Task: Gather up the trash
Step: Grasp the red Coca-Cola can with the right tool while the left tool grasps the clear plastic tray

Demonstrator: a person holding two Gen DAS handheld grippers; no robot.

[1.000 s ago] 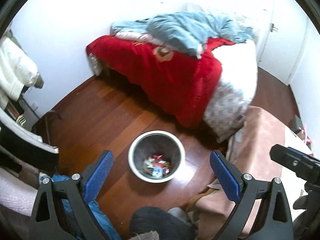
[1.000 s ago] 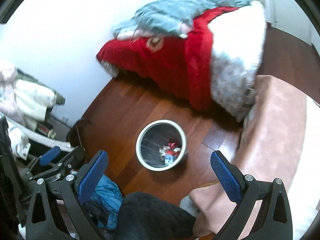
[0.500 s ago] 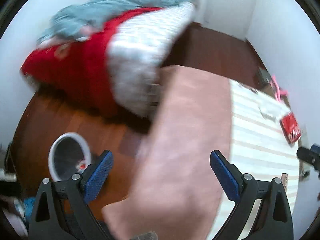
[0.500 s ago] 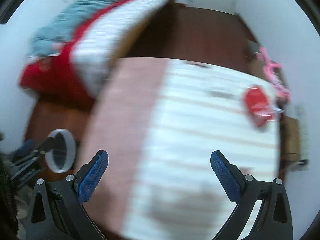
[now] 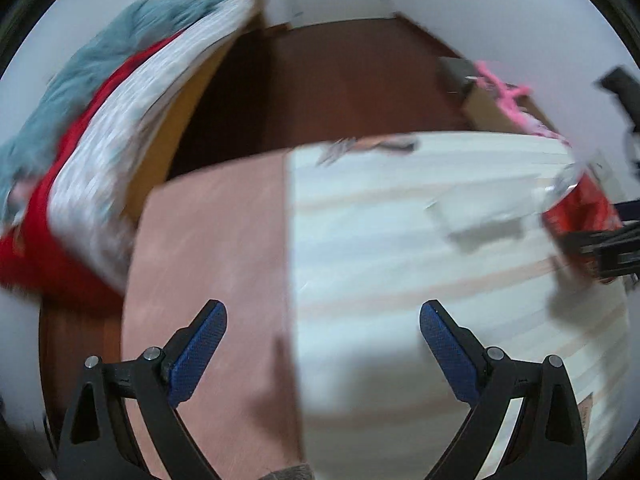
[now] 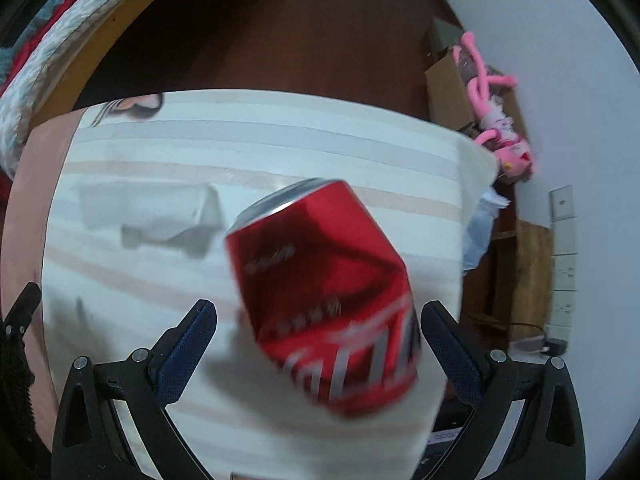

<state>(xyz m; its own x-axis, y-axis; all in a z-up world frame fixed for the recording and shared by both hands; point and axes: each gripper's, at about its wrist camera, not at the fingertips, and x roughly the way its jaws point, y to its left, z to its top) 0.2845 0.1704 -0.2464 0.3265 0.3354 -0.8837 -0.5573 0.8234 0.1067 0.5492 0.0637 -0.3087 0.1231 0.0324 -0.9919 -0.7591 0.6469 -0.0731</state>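
Where the right wrist view is examined, a dented red can (image 6: 324,296) is seen lying on the striped cloth of the table (image 6: 260,148), directly ahead of the right gripper (image 6: 316,324). Its long axis is tilted, running from about 11 o'clock to 5 o'clock in the frame, with the silver rim end pointed away toward 11 o'clock and the lettered end turned toward the camera. The jaws of the right gripper are spread wide; the can's near end sits between the blue pads (image 6: 188,344), close against the right-hand one, though contact cannot be confirmed through the blur. A crumpled white wrapper (image 6: 152,216) is noted at 10 o'clock of the can, just beside it on the same cloth. A pink plush toy (image 6: 496,120) is recorded on a cardboard box (image 6: 444,84) by the wall at 2 o'clock.

From the left wrist view, the left gripper (image 5: 322,344) is held over the table's near edge, jaws wide and holding nothing. The red can (image 5: 580,208) appears at 3 o'clock, far right on the table (image 5: 400,240), partly blurred. A pink cloth (image 5: 208,280) covers the table's left part. A bed with red and blue-grey covers (image 5: 80,128) is seen at 10 o'clock.
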